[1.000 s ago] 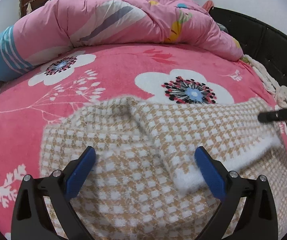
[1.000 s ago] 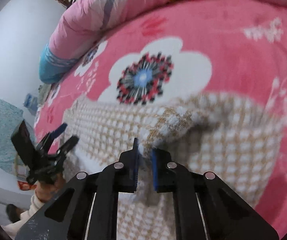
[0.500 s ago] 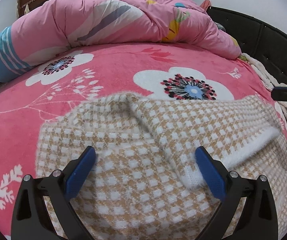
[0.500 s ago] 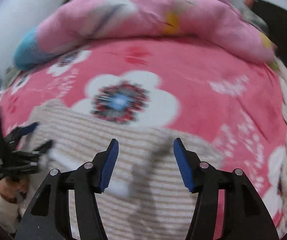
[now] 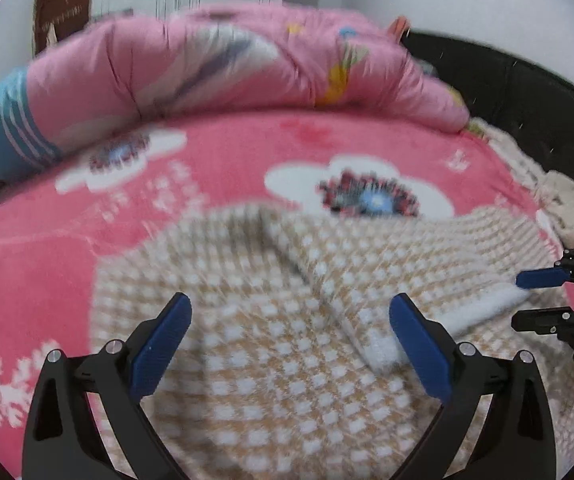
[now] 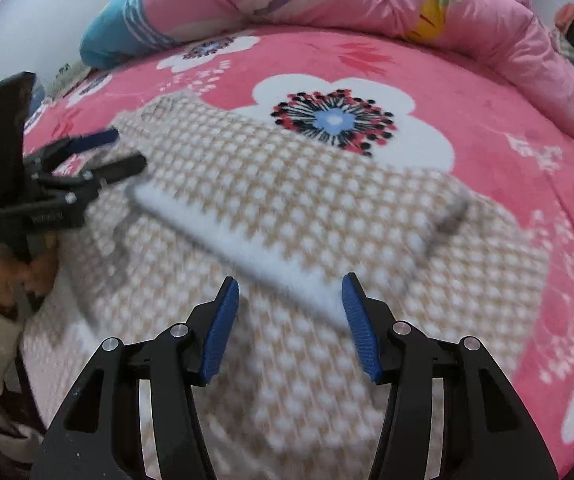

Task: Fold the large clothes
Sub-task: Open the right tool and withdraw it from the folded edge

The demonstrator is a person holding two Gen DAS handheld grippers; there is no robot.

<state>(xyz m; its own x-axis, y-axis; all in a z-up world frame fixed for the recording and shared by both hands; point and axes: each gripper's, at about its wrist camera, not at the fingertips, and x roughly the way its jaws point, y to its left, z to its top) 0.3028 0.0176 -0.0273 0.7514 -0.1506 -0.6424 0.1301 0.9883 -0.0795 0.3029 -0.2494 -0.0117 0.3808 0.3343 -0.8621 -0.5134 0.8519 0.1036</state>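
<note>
A beige-and-white checked knit garment [image 5: 279, 380] lies flat on the bed, with one sleeve folded across its body. The sleeve's white cuff edge [image 6: 247, 256] runs diagonally toward my right gripper [image 6: 290, 282]. Its jaws stand apart and are closing, hovering over the knit near the cuff's end, with no pad pressing on it. My left gripper [image 5: 289, 304] is open wide above the garment's body and holds nothing. The right gripper [image 5: 518, 301] shows at the left wrist view's right edge, and the left gripper [image 6: 127, 148] at the right wrist view's left edge.
The pink floral bedspread [image 5: 47, 260] lies under everything. A rolled pink quilt [image 5: 227, 72] lines the far side. A black headboard [image 5: 527, 100] and a cream knit blanket [image 5: 567, 196] are at the right. A person's hand [image 6: 11, 276] grips the left tool.
My right gripper let go of the pinched sleeve fabric, opened and rolled to a wider look over the garment. The sleeve now lies flat across the body. The left gripper stayed open.
</note>
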